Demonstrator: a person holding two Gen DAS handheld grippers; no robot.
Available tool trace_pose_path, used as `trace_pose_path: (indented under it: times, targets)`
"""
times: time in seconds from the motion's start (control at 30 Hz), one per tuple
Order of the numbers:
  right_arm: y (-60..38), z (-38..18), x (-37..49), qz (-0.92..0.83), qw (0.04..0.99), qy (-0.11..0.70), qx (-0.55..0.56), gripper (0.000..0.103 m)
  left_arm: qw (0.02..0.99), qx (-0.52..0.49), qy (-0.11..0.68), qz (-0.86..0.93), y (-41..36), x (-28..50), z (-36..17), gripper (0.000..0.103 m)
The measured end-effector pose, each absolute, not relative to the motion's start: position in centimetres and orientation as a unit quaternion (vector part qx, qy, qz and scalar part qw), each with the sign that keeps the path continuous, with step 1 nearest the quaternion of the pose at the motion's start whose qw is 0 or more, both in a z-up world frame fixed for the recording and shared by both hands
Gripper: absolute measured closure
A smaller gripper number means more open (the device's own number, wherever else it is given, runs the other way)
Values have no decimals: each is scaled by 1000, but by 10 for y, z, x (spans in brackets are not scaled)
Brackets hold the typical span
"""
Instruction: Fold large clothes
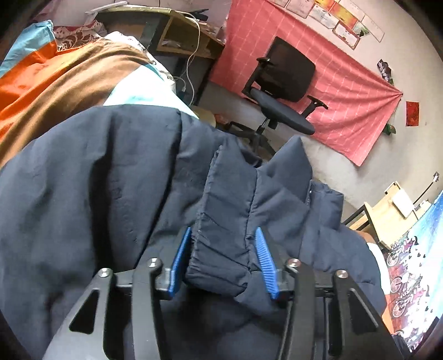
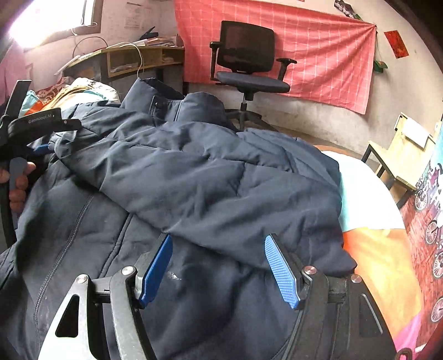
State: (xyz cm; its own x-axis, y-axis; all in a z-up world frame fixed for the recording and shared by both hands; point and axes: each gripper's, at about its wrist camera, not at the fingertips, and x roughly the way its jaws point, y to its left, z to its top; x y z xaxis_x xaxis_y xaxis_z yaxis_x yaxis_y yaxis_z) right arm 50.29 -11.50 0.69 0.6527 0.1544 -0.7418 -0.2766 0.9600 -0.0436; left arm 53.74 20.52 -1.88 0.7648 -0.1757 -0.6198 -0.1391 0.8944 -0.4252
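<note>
left gripper: black frame, silver screws | right gripper: ribbed blue jaws, silver links

A pink checked cloth hangs on the pale wall, with a black office chair in front on the grey floor. A wooden desk stands left beneath a bright window. A small wooden table sits right.
</note>
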Motion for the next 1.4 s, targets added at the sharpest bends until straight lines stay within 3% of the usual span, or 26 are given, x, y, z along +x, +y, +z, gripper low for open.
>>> trace_pose_path:
  times: [0.03, 0.1, 0.23, 0.4, 0.67, 1.2, 1.37, 1.4]
  targets:
    - [-117, 8, 503, 119, 907, 398, -75, 36, 914, -229, 335, -9, 207, 534, -14, 88]
    - [-118, 10, 501, 116, 909, 394, -73, 34, 922, -227, 314, -8, 212, 523, -2, 97]
    - [-125, 19, 497, 102, 916, 381, -72, 32, 929, -220, 297, -11, 210, 490, 19, 99]
    - [-140, 37, 493, 89, 928, 356, -61, 25, 929, -224, 294, 0, 213, 439, 26, 99]
    - [-144, 46, 508, 71, 927, 362, -66, 25, 911, -230, 343, 11, 208, 388, -6, 99]
    - [-140, -21, 542, 87, 880, 467, -21, 25, 901, -210, 380, 26, 211, 394, -47, 99]
    - [-140, -24, 537, 84, 883, 461, -30, 24, 896, -213, 390, 31, 212, 394, -45, 92]
    - [-139, -24, 536, 83, 884, 458, -31, 24, 893, -215, 394, 34, 213, 393, -43, 86]
